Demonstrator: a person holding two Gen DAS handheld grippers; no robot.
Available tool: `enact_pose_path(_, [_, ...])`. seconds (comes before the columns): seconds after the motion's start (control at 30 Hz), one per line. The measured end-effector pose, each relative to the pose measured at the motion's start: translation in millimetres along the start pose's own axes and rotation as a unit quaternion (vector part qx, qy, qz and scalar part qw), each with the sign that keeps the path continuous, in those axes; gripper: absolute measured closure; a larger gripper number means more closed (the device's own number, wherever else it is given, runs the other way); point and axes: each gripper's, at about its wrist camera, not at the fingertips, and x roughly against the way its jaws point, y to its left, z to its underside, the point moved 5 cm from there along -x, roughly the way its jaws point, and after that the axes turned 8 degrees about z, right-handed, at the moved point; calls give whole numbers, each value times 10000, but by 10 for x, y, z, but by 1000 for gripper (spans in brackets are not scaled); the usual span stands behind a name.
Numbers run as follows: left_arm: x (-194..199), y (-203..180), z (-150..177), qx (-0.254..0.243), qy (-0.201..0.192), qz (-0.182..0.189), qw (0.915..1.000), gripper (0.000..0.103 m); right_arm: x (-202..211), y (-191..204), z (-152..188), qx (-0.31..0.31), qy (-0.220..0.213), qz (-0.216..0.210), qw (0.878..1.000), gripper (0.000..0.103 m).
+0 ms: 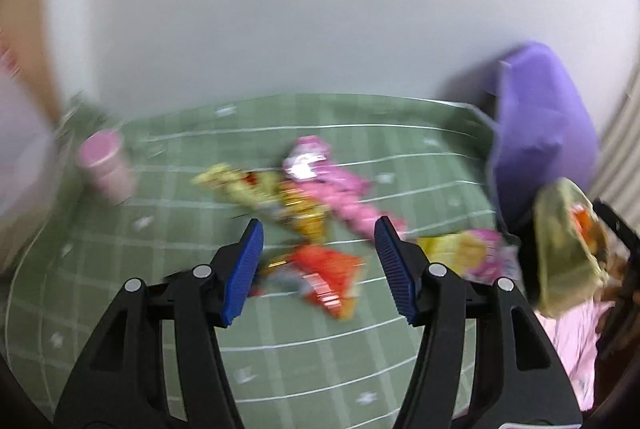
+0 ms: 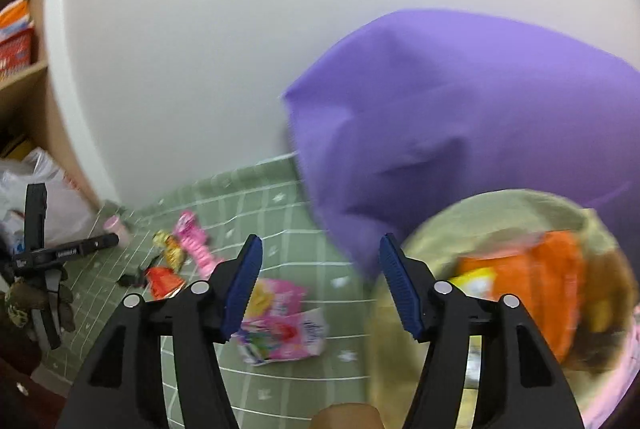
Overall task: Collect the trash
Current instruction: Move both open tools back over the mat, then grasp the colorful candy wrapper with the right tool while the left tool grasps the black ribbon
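Several wrappers (image 1: pixel 304 189) lie ahead of my wide-open, empty left gripper (image 1: pixel 318 269), the orange one (image 1: pixel 324 273) between its fingertips, so I judge I'm mid-collection and should descend and close, my right gripper (image 2: pixel 320 283) likewise open beside the trash bag (image 2: pixel 520 269).

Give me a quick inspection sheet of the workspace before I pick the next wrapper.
Surface: green grid-patterned cloth.
Job's things: orange wrapper, long pink wrapper, yellow wrapper, pink pouch; olive trash bag with an orange packet inside.
Clutter: pink cup, purple cushion.
Grippers: left gripper open, empty; right gripper open, empty.
Cables: nothing seen.
Surroundings: white wall, wooden shelf.
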Motion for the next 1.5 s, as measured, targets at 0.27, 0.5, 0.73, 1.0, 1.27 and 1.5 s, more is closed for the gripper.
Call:
enact_pose_path(0.27, [163, 610, 297, 693, 44, -337, 9970, 48, -636, 516, 407, 845, 902, -375, 9916, 45])
enact_pose_path(0.5, [-14, 619, 453, 159, 381, -455, 9981, 48, -931, 488, 568, 852, 877, 154, 9924, 45])
enact_pose_path(0.73, [-410, 545, 380, -495, 833, -213, 9951, 48, -1050, 269, 751, 98, 1192, 362, 9922, 45])
enact_pose_path(1.0, [-667, 638, 420, -162, 1043, 54, 9944, 48, -918, 563, 1186, -524, 1905, -620, 9783, 45])
enact_pose_path(1.27, [-583, 287, 693, -317, 1285, 498, 9900, 48, -830, 886, 947, 517, 1220, -309, 9907, 45])
enact_pose_path(1.5, [-543, 348, 715, 113, 1298, 304, 9910, 48, -1102, 1067, 1166, 476, 1790, -616, 9808, 45])
